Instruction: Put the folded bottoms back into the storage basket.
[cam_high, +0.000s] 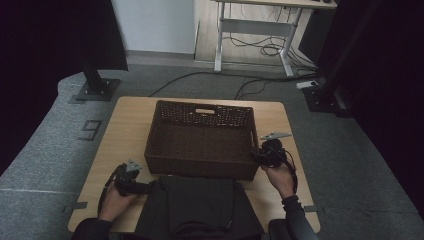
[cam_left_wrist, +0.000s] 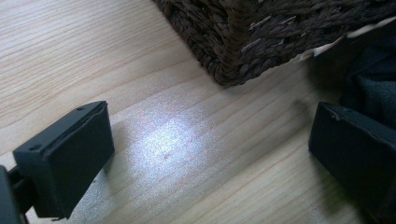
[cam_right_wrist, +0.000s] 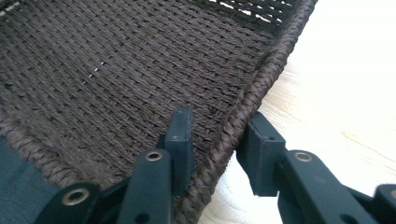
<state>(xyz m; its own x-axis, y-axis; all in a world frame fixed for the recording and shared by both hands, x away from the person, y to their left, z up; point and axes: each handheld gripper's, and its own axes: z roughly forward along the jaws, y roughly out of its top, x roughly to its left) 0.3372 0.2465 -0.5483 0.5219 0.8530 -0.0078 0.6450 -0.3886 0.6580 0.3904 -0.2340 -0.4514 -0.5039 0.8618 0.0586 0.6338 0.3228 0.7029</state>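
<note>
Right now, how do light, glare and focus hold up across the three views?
High view: dim overall, black at the side edges, and the dark cloth blends into shadow in front of the basket. Left gripper view: a bright glare patch on the table, with the near jaws soft. Right gripper view: basket weave sharp, table washed out pale at right.

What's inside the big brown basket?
The basket looks empty: only its woven brown floor shows. The strip just behind its near wall is hidden. The right gripper straddles the right rim, one finger inside. A dark cloth lies outside, in front.
</note>
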